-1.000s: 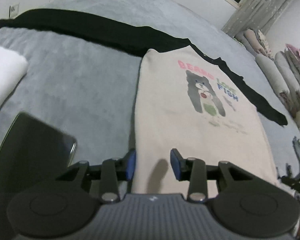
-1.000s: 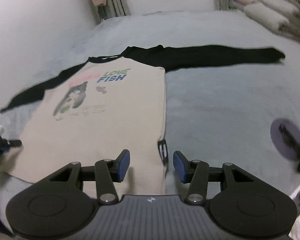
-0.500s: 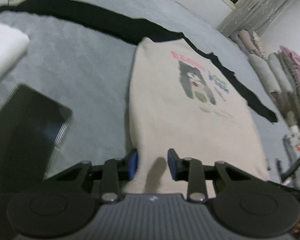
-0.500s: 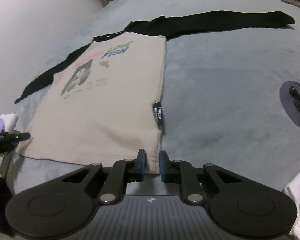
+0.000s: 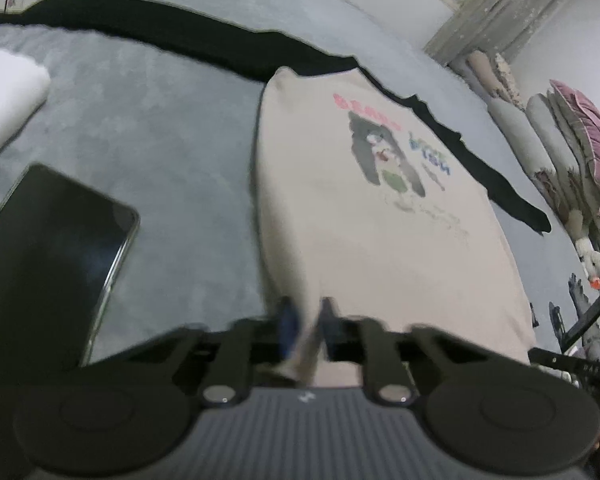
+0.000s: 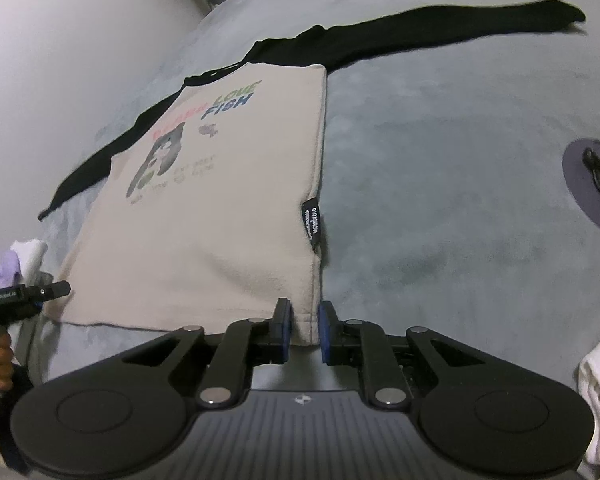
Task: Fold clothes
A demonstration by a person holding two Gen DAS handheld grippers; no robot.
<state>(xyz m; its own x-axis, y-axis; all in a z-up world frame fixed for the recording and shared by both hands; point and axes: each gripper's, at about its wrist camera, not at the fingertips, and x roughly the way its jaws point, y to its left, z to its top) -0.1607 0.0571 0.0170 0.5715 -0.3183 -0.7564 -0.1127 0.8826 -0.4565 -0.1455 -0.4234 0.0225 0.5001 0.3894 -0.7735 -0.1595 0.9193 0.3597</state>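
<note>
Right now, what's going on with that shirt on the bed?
A person holds a claw in each hand at the hem of the beige bear-print shirt with black sleeves, spread flat on the grey bed cover. The left claw and right claw have just been closing and pinch the two bottom corners. Nothing is folded yet.

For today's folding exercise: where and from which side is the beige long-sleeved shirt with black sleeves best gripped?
Grip the beige long-sleeved shirt at its two bottom hem corners, coming from the hem side: it lies flat, print up, with the hem nearest. Left gripper and right gripper already pinch there.
</note>
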